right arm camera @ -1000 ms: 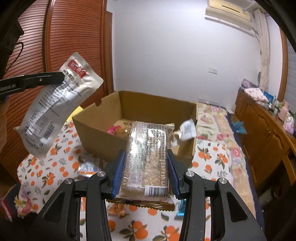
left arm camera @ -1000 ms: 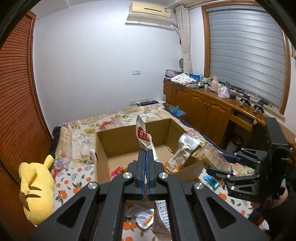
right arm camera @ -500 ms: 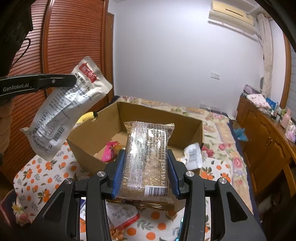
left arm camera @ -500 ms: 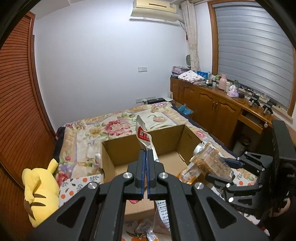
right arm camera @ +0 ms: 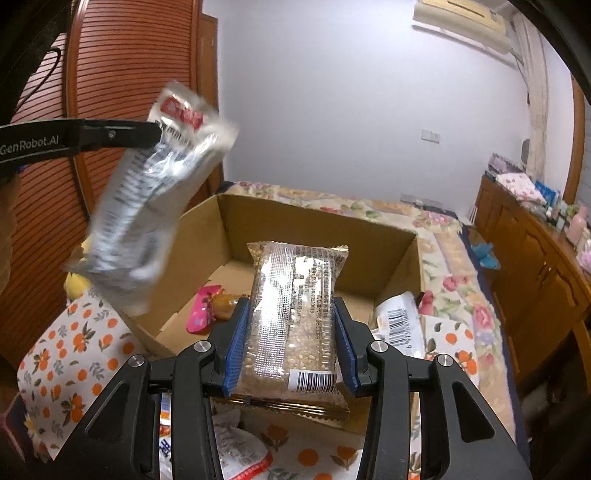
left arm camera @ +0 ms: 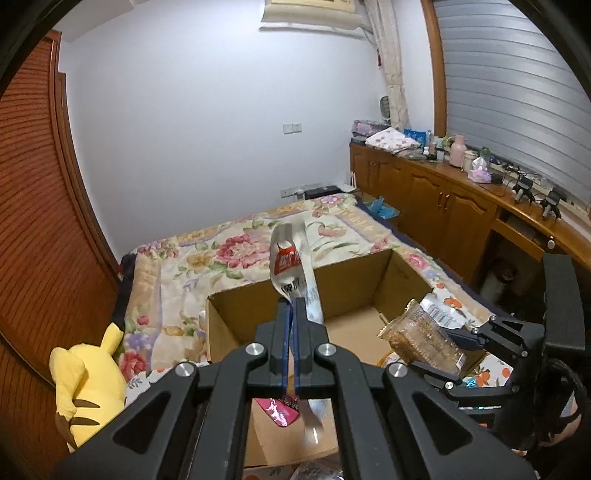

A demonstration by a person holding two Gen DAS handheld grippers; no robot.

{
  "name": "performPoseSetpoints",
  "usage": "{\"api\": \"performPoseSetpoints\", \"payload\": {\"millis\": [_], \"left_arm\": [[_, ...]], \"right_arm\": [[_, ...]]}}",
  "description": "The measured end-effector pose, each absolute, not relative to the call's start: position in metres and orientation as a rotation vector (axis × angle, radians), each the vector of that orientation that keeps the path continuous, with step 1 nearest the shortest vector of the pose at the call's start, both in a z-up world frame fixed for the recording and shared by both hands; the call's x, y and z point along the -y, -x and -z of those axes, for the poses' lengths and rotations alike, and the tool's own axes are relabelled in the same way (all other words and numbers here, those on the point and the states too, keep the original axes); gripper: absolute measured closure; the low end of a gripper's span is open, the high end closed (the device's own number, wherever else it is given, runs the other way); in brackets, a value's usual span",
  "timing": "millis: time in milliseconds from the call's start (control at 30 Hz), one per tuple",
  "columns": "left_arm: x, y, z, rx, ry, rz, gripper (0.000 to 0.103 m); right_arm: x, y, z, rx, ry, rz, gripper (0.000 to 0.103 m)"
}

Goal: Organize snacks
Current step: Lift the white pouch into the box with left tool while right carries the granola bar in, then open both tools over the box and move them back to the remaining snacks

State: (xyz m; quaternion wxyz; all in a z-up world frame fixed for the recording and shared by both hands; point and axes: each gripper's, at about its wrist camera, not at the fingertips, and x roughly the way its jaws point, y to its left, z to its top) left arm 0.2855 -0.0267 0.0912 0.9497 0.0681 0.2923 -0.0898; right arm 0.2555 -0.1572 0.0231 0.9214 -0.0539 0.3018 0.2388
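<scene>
— Looking across the room first: what carries everything?

— A bed with a flowered quilt, and nearer the cameras a cloth printed with oranges. An open cardboard box sits on it. White walls, a slatted wooden door to the left, a wooden counter with cupboards under a shuttered window to the right, an air conditioner high on the wall. A yellow plush toy leans beside the bed.

— Where are the snacks?

— The left gripper has its fingers pressed together on a thin silver packet with a red label, held in the air above the near left edge of the box. In the right wrist view its long axis runs steeply downward, red label end up at the fingers, the loose end hanging lower left and blurred.

— And the other hand?

— The right gripper has its blue pads clamped on the two long sides of a clear-wrapped seed bar. Its long axis points straight ahead along the fingers, barcode end nearest the camera, far end over the box's near wall.

— Anything inside the box?

— A pink wrapper lies on the floor of the box. More packets lie loose on the orange cloth in front, and a white packet with a barcode leans at the box's near right corner.
</scene>
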Motion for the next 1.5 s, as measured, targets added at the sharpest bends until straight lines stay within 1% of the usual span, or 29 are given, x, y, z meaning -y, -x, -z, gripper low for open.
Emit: {"api": "performPoseSetpoints", "payload": {"millis": [433, 733, 867, 933, 1000, 1100, 1167, 1300, 1500], "left_arm": [[0.004, -0.299, -0.021, -0.705, -0.087, 0.134, 0.103], [-0.003, -0.294, -0.009, -0.721, -0.082, 0.146, 0.103], [-0.008, -0.291, -0.011, -0.710, -0.071, 0.158, 0.100], [-0.011, -0.289, -0.015, -0.692, -0.066, 0.159, 0.094], [-0.013, -0.286, -0.019, -0.675, -0.053, 0.169, 0.092], [-0.013, -0.278, -0.024, -0.654, -0.046, 0.180, 0.080], [-0.013, -0.270, -0.027, -0.637, -0.036, 0.198, 0.077], [-0.014, -0.253, -0.027, -0.621, -0.025, 0.227, 0.066], [-0.004, -0.225, -0.019, -0.604, -0.067, 0.262, 0.063]], "right_arm": [[0.137, -0.279, 0.002, -0.695, 0.083, -0.489, 0.060], [0.119, -0.283, 0.011, -0.714, 0.103, -0.496, 0.060], [0.116, -0.283, 0.013, -0.718, 0.090, -0.506, 0.056], [0.116, -0.283, 0.012, -0.713, 0.091, -0.507, 0.054], [0.118, -0.281, 0.011, -0.704, 0.088, -0.510, 0.051], [0.119, -0.277, 0.006, -0.693, 0.077, -0.515, 0.050], [0.123, -0.270, 0.001, -0.680, 0.073, -0.523, 0.050], [0.138, -0.249, -0.012, -0.646, 0.074, -0.542, 0.048], [0.156, -0.211, -0.021, -0.610, 0.127, -0.545, 0.044]]}}
